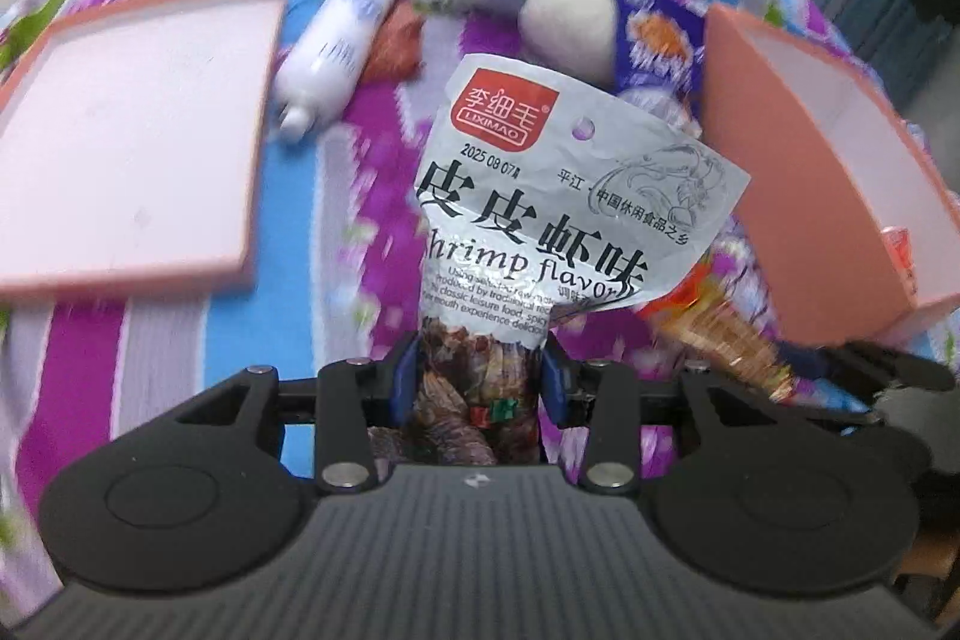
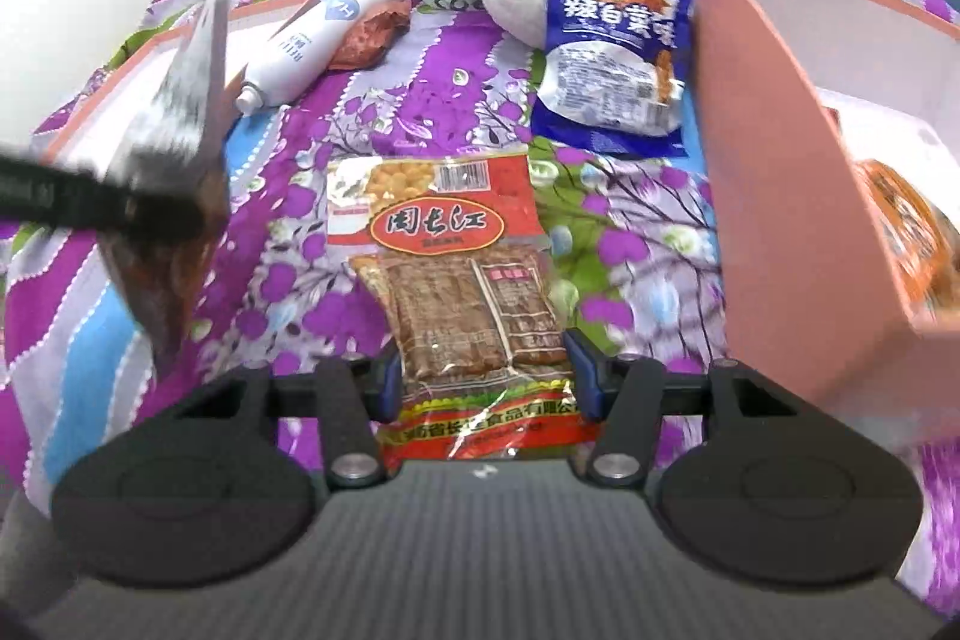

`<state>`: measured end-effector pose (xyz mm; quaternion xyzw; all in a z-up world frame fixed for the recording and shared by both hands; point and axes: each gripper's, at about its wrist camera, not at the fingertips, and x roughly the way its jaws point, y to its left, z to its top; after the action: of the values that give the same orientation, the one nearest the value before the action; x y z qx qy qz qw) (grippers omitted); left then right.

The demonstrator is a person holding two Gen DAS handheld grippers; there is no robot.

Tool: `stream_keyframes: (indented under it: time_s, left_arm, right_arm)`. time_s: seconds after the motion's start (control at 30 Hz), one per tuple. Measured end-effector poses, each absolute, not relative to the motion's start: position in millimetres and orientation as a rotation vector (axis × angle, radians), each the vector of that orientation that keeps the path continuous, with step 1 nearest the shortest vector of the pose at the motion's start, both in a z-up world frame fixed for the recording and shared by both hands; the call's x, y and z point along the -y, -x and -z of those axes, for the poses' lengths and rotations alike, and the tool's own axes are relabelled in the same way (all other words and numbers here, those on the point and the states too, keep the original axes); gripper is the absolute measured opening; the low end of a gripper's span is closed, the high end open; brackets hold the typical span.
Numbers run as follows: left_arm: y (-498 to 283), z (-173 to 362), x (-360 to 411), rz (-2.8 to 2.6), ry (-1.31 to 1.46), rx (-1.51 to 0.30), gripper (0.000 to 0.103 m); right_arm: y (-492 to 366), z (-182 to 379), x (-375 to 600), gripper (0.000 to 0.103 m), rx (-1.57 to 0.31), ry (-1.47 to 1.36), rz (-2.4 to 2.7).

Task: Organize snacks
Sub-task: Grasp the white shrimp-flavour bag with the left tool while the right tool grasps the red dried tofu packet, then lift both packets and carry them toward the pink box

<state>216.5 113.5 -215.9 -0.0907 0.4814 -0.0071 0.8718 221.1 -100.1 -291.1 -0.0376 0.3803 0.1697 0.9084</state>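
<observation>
Silver shrimp packet (image 1: 540,220) pinched in left gripper (image 1: 480,376) jaws above bedspread (image 1: 372,112)

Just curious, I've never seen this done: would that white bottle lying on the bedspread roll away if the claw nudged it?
Probably: the white bottle is round and lies on its side. The soft bedspread would likely slow it. It looks like smooth plastic, so it may slip in a grip.
</observation>
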Motion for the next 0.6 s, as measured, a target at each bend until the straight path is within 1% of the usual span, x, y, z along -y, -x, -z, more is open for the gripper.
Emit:
stream_keyframes:
  time_s: [0.13, 0.27, 0.33, 0.37, 0.4, 0.43, 0.47, 0.5, 0.53, 0.6]
  left_arm:
    - [-198.9, 229.5, -111.2, -0.014, 0.236, -1.038, 0.046]
    - [-192.6, 232.9, -109.8, -0.036, 0.224, -0.997, 0.047]
    - [-200.2, 234.7, -107.4, -0.045, 0.207, -0.996, 0.051]
    - [-201.4, 235.6, -107.4, -0.042, 0.209, -0.998, 0.055]
    - [-202.2, 235.3, -107.7, -0.04, 0.218, -0.992, 0.062]
    - [-201.7, 234.0, -108.4, -0.038, 0.223, -0.983, 0.066]
    - [-198.9, 231.3, -108.8, -0.031, 0.229, -0.967, 0.075]
    - [-200.4, 229.1, -108.9, -0.021, 0.236, -0.954, 0.082]
    - [-198.7, 226.9, -109.3, -0.007, 0.244, -0.944, 0.084]
    - [-198.0, 223.8, -109.5, 0.038, 0.258, -0.927, 0.089]
  right_arm:
    - [-207.7, 293.7, 103.3, 0.057, -0.79, 0.043, -0.331]
    - [-205.5, 297.6, 100.6, 0.058, -0.803, 0.036, -0.339]
    - [-206.9, 300.9, 100.6, 0.06, -0.822, 0.013, -0.357]
    - [-207.0, 301.6, 100.9, 0.061, -0.826, 0.007, -0.368]
    - [-206.5, 301.5, 101.3, 0.064, -0.824, 0.002, -0.38]
    - [-205.5, 300.9, 102.0, 0.071, -0.821, -0.004, -0.391]
    - [-204.4, 299.9, 103.4, 0.074, -0.809, -0.013, -0.408]
    - [-203.6, 299.3, 104.9, 0.081, -0.798, -0.022, -0.424]
    - [-202.7, 298.2, 106.4, 0.084, -0.787, -0.029, -0.437]
    - [-202.0, 298.2, 110.1, 0.085, -0.776, -0.04, -0.454]
